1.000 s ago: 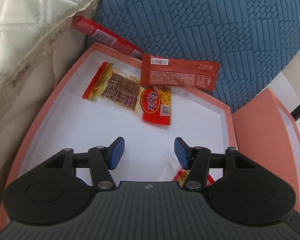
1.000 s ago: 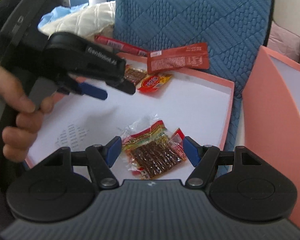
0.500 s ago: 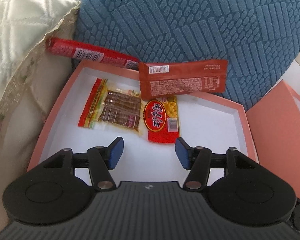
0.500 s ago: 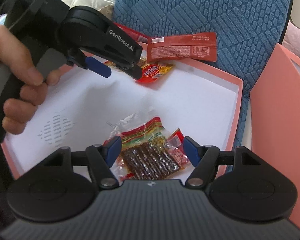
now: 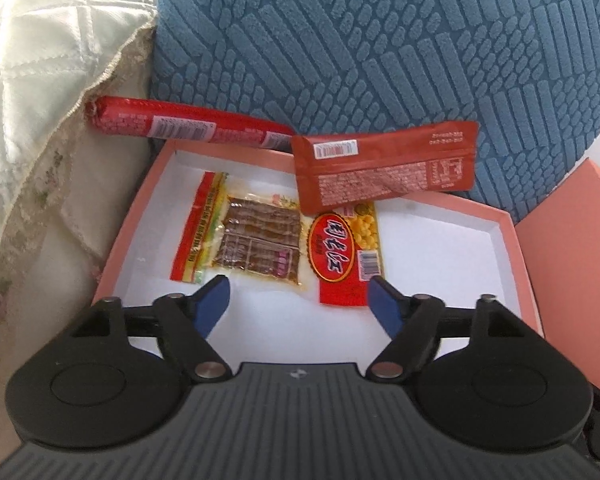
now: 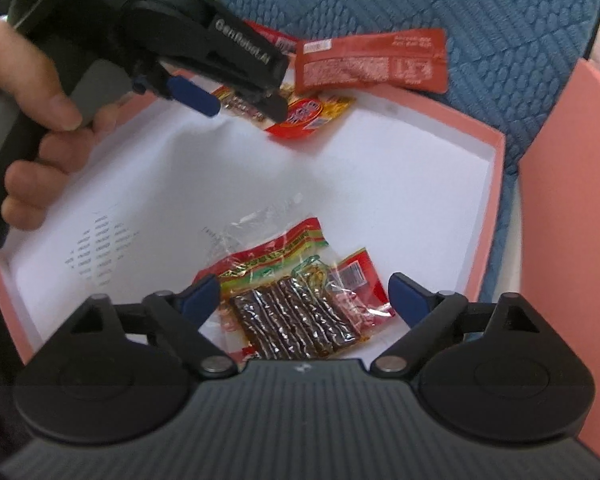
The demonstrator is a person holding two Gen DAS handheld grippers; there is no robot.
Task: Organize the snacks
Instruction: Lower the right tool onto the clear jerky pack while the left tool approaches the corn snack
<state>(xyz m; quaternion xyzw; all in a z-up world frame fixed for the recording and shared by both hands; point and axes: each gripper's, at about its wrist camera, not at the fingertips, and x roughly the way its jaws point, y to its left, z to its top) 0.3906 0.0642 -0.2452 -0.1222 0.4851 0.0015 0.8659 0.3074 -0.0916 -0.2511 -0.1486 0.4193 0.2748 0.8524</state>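
Left tool [image 5: 298, 300] opening, nothing between jaws; right tool [image 6: 304, 300] opening over clear meat-stick packet [image 6: 296, 312]. Lower right tool, straddle packet, pinch edge against pink box [image 6: 496, 200] floor.

Black ribbed gripper bodies, blue fingers [image 5: 212, 304], silver screws

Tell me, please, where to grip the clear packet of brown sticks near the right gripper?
The packet lies flat in the pink box. Come from above and pinch its long side edges. The right gripper, jaws opening, already straddles it without touching.
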